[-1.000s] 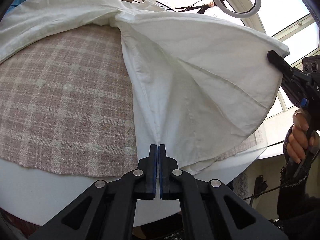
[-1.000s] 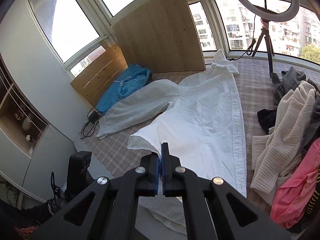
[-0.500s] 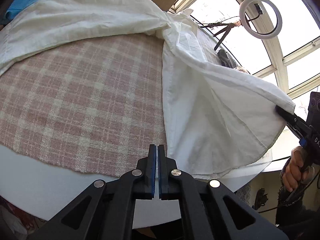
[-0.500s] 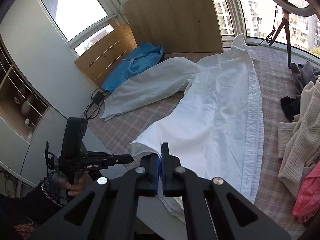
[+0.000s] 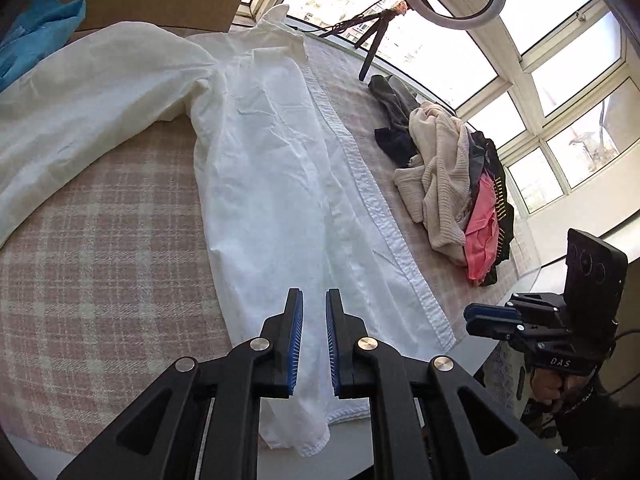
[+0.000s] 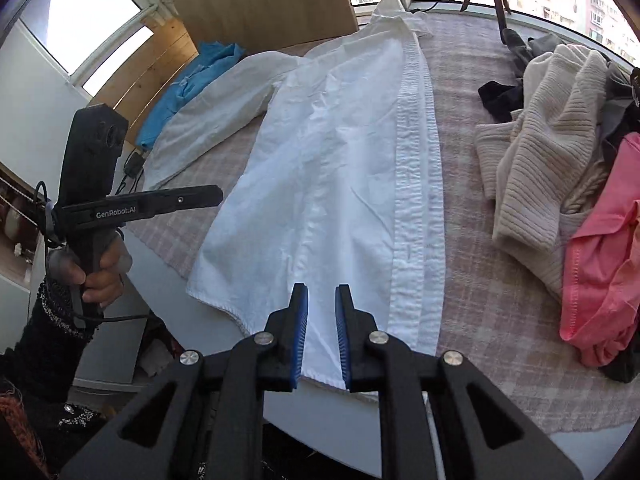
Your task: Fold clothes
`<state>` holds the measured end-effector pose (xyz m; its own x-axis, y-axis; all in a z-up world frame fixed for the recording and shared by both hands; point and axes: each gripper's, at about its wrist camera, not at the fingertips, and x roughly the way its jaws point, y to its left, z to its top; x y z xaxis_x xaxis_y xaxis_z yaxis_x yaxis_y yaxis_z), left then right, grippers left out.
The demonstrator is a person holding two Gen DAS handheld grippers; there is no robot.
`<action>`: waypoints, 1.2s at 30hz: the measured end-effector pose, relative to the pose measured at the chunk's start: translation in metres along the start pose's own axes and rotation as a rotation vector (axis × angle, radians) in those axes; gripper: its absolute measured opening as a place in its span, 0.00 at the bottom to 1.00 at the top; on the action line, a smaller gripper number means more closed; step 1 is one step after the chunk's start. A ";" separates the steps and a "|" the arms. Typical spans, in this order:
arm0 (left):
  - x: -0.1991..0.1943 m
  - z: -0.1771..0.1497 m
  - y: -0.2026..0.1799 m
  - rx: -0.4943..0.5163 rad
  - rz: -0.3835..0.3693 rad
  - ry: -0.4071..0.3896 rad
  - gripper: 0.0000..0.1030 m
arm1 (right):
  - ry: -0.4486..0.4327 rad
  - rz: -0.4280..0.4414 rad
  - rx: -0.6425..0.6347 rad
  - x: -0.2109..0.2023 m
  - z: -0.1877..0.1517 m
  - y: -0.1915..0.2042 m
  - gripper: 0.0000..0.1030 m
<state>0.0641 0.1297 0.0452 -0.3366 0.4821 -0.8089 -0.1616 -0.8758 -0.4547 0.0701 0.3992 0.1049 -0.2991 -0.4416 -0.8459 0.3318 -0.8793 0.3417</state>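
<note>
Both your grippers let go since half a second ago: then each was pinched shut on the shirt hem with the cloth lifted and tented between them, now the white shirt (image 5: pixel 280 184) lies flat on the pink plaid cloth (image 5: pixel 100 240), no folds raised

Shirt position: body runs lengthwise away from you, collar at the far end by the window, button placket (image 6: pixel 416 168) along its right edge, one sleeve (image 5: pixel 92 92) spread out to the left. Hem hangs slightly over the near edge of the white table (image 6: pixel 328 412)

Your left gripper (image 5: pixel 314 340): jaws apart, blue pads showing a clear gap, nothing between them, sitting over the hem near the left side seam. From the right wrist view you hold it by the handle in your left hand (image 6: pixel 100 268), fingers (image 6: pixel 188 200) level and pointing across toward the shirt, off the table's left edge

Your right gripper (image 6: pixel 322 332): jaws apart too, empty, over the hem just left of the placket. From the left wrist view it sits off the near right corner, fingers (image 5: pixel 488 318) pointing left toward the hem, not touching cloth

Clothes pile (image 6: pixel 560 160) (beige knit, pink, dark items) sits to the right of the shirt, apart from it. Blue garment (image 6: pixel 192 80) at far left by the wooden panel
</note>
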 end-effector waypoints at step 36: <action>0.015 -0.070 -0.020 0.055 0.169 0.138 0.10 | 0.217 -0.166 -0.185 0.022 -0.018 -0.024 0.06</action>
<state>0.1270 0.1556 0.0160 -0.2333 0.3238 -0.9169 -0.1656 -0.9424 -0.2907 0.0710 0.4139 0.0704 -0.1717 -0.2289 -0.9582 0.4572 -0.8801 0.1283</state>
